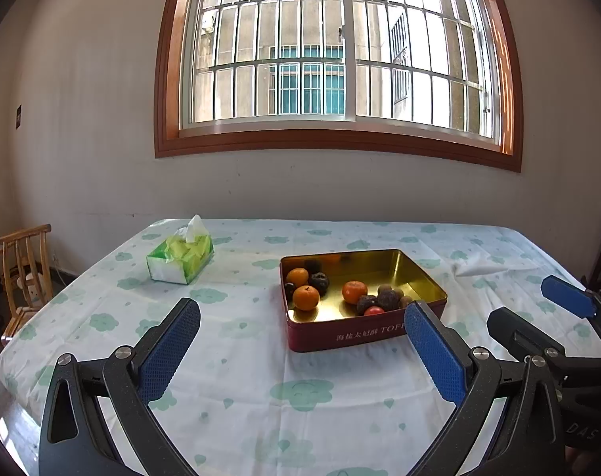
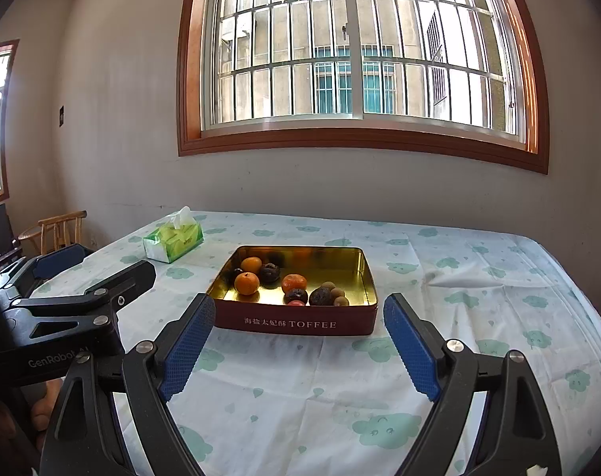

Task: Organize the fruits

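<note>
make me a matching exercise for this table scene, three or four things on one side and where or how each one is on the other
Things:
1. green tissue box
2. red rectangular toffee tin
3. small red fruit
4. right tool

States:
A. open, holding nothing
B. inside the tin, by its near wall
C. far left on the tablecloth
D. mid-table, lidless, gold inside

Pairs: 1-C, 2-D, 3-B, 4-A

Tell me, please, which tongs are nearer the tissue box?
Left. The left tongs are open on the tissue box side of the toffee tin; the right tongs sit open before the tin, farther away.
</note>
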`<state>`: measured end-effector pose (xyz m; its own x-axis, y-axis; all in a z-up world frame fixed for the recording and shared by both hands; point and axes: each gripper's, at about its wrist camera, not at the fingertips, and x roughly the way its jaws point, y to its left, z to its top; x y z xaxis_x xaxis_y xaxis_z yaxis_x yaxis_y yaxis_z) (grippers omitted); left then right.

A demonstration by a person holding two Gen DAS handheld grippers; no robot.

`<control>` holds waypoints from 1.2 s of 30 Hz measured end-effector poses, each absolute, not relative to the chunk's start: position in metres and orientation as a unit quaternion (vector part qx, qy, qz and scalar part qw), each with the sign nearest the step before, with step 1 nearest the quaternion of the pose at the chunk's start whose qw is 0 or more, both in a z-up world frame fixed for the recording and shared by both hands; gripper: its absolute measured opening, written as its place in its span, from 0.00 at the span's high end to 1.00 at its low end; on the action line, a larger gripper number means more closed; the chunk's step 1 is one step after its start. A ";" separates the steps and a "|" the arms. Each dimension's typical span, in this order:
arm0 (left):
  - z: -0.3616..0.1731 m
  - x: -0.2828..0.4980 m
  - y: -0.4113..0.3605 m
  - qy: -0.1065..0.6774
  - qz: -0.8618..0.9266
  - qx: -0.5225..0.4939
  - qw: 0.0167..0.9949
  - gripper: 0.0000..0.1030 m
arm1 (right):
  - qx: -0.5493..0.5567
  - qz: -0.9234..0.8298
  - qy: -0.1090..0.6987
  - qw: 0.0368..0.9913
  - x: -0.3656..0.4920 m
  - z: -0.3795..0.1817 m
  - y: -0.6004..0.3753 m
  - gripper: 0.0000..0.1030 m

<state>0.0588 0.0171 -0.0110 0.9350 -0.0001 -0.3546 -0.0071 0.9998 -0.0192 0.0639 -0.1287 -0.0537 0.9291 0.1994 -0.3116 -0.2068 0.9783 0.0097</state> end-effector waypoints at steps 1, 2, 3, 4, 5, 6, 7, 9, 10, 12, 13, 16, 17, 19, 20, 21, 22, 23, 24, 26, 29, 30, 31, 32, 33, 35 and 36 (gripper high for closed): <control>-0.011 0.059 0.017 0.180 0.002 -0.010 0.984 0.01 | -0.012 0.103 0.158 0.982 0.064 -0.054 -0.129 0.17; -0.011 0.059 0.017 0.180 0.002 -0.010 0.984 0.01 | -0.011 0.103 0.158 0.982 0.064 -0.054 -0.129 0.17; -0.011 0.058 0.017 0.179 0.002 -0.009 0.984 0.01 | -0.011 0.103 0.158 0.982 0.064 -0.054 -0.129 0.17; -0.011 0.057 0.017 0.179 0.002 -0.008 0.984 0.01 | -0.011 0.103 0.158 0.982 0.063 -0.054 -0.129 0.17; -0.010 0.057 0.018 0.179 0.002 -0.008 0.984 0.01 | -0.011 0.103 0.157 0.982 0.063 -0.053 -0.128 0.17; -0.010 0.057 0.018 0.179 0.002 -0.009 0.984 0.01 | -0.011 0.103 0.157 0.982 0.063 -0.053 -0.128 0.16; -0.010 0.056 0.018 0.178 0.002 -0.009 0.984 0.01 | -0.011 0.103 0.157 0.982 0.063 -0.053 -0.128 0.15; -0.010 0.055 0.019 0.178 0.002 -0.010 0.984 0.01 | -0.011 0.103 0.156 0.982 0.063 -0.053 -0.128 0.14; -0.010 0.055 0.018 0.178 0.003 -0.009 0.984 0.01 | -0.011 0.103 0.157 0.982 0.063 -0.053 -0.128 0.14; -0.009 0.055 0.019 0.179 0.003 -0.009 0.984 0.01 | -0.011 0.103 0.157 0.982 0.063 -0.053 -0.128 0.14; -0.009 0.055 0.019 0.179 0.003 -0.009 0.984 0.01 | -0.011 0.104 0.158 0.982 0.062 -0.053 -0.128 0.14; -0.010 0.056 0.019 0.179 0.003 -0.008 0.984 0.01 | -0.012 0.104 0.160 0.982 0.063 -0.053 -0.127 0.14; -0.009 0.055 0.019 0.180 0.002 -0.008 0.984 0.01 | -0.012 0.104 0.161 0.981 0.063 -0.053 -0.127 0.14; -0.009 0.056 0.019 0.179 0.002 -0.008 0.984 0.01 | -0.012 0.104 0.161 0.981 0.063 -0.053 -0.127 0.14; -0.009 0.057 0.019 0.180 0.002 -0.007 0.984 0.01 | -0.012 0.104 0.161 0.981 0.063 -0.053 -0.127 0.13; -0.009 0.057 0.019 0.180 0.002 -0.007 0.984 0.01 | -0.012 0.104 0.162 0.981 0.063 -0.053 -0.127 0.13; -0.009 0.057 0.019 0.180 0.001 -0.007 0.984 0.01 | -0.012 0.104 0.162 0.981 0.064 -0.054 -0.127 0.13; -0.009 0.058 0.019 0.182 -0.002 -0.007 0.983 0.01 | -0.012 0.104 0.163 0.981 0.064 -0.055 -0.127 0.13; -0.010 0.059 0.019 0.184 -0.005 -0.006 0.983 0.00 | -0.011 0.105 0.164 0.981 0.065 -0.055 -0.127 0.13; -0.010 0.063 0.019 0.184 -0.003 -0.006 0.983 0.00 | -0.012 0.105 0.167 0.980 0.067 -0.057 -0.128 0.12; -0.007 0.075 0.021 0.191 -0.005 -0.013 0.982 0.00 | -0.014 0.104 0.173 0.979 0.072 -0.062 -0.132 0.12; -0.006 0.078 0.022 0.192 -0.003 -0.016 0.981 0.00 | -0.012 0.103 0.177 0.979 0.074 -0.064 -0.136 0.12; -0.005 0.082 0.023 0.192 0.000 -0.017 0.981 0.00 | -0.009 0.101 0.183 0.978 0.078 -0.066 -0.139 0.11; -0.004 0.084 0.023 0.190 0.002 -0.014 0.982 0.00 | -0.006 0.100 0.190 0.977 0.083 -0.068 -0.143 0.11; -0.003 0.087 0.022 0.187 0.005 -0.009 0.982 0.00 | -0.003 0.098 0.197 0.976 0.088 -0.070 -0.148 0.11; -0.001 0.094 0.022 0.188 0.007 -0.005 0.982 0.00 | 0.000 0.092 0.211 0.973 0.099 -0.076 -0.158 0.10; -0.001 0.099 0.023 0.192 0.006 -0.006 0.981 0.00 | 0.001 0.089 0.224 0.970 0.108 -0.080 -0.164 0.09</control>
<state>0.0988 0.0227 -0.0013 0.9264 0.0096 -0.3764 -0.0145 0.9998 -0.0102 0.1076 -0.1644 -0.0803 0.8836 0.1728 -0.4352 -0.1717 0.9843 0.0421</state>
